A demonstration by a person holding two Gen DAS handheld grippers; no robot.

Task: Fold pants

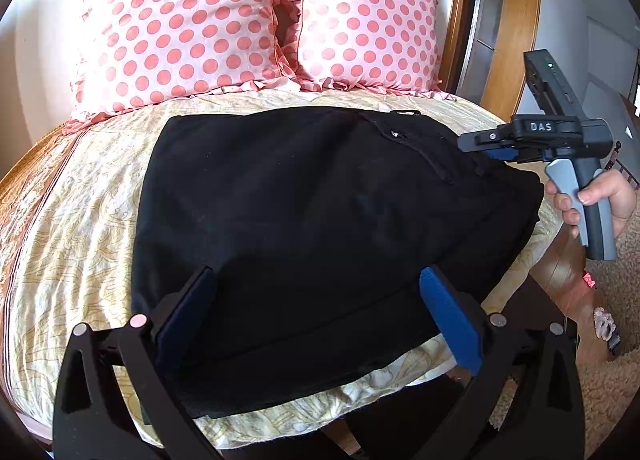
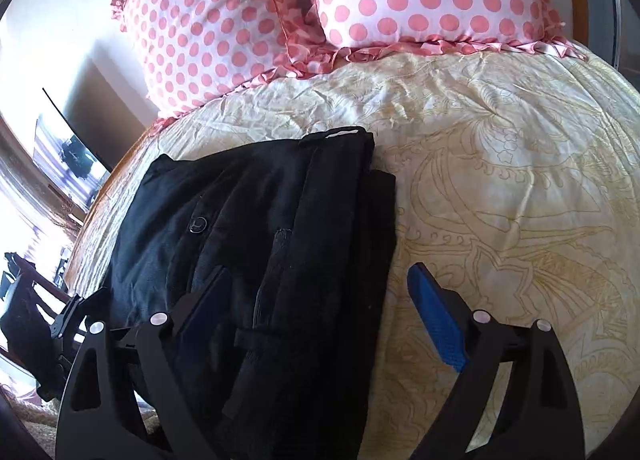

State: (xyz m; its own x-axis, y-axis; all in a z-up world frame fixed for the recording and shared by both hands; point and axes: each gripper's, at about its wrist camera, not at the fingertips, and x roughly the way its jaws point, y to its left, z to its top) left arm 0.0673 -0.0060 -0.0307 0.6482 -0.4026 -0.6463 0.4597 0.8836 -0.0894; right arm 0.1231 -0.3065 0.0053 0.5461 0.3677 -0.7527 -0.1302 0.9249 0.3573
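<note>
Black pants (image 1: 320, 199) lie folded into a compact stack on the cream patterned bedspread (image 1: 80, 219). A button shows near the waistband (image 1: 394, 134). My left gripper (image 1: 318, 276) hovers open over the stack's near edge, with cloth under both pads and nothing pinched. In the left wrist view a hand (image 1: 600, 199) holds my right gripper (image 1: 476, 145) at the pants' right edge. In the right wrist view that right gripper (image 2: 320, 272) stands wide open. Its left finger (image 2: 208, 300) is over the pants (image 2: 260, 219) and its blue pad (image 2: 436, 320) is over bare bedspread (image 2: 500, 179).
Two pink polka-dot pillows (image 1: 180, 19) (image 1: 368, 23) lean at the head of the bed against a wooden headboard (image 1: 456, 19). The bed's edge drops to a wood floor and shaggy rug (image 1: 608, 380) at the right. Bare bedspread extends left of the pants.
</note>
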